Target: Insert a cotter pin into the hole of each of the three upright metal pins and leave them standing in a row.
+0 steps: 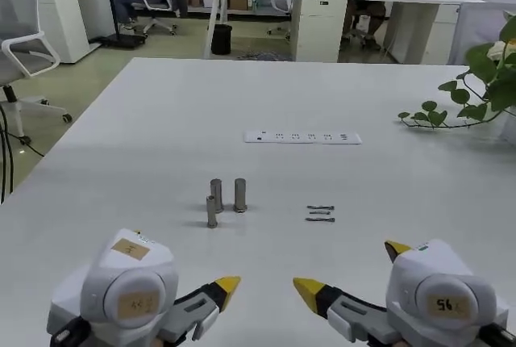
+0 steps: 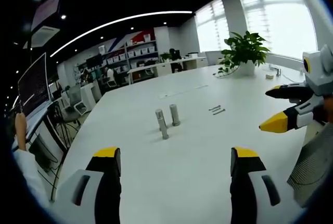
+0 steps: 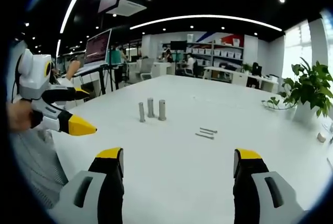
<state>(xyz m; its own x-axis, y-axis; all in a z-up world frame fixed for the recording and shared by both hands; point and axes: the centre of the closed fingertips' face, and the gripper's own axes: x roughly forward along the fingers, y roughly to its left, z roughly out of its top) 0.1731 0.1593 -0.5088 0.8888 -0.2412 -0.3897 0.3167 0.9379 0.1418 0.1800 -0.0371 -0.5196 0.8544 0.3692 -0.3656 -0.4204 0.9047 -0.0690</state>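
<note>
Both of my grippers sit closest to me, low over the near edge of the work. The left gripper (image 2: 174, 159) has its jaws spread wide, yellow fingertips (image 2: 106, 153) well apart with bare tabletop between them. The right gripper (image 3: 177, 155) is spread just as wide. In each gripper view I can see the other one coming in from the side, its yellow tips also parted.

Under them runs the big white table (image 1: 387, 202), reaching well away from me. At its far right edge a leafy plant (image 1: 484, 81) trails a stem onto the surface. A flat white power strip (image 1: 302, 137) lies across the middle, beyond the parts.

Nearer, the three metal pins (image 1: 240, 194) stand upright in a tight cluster left of centre. Two are side by side, and the third is just in front of the left one. To their right, apart from them, the three cotter pins (image 1: 320, 213) lie flat on the table, stacked close and parallel. Both sets are ahead of my grippers, well clear of the jaws.
</note>
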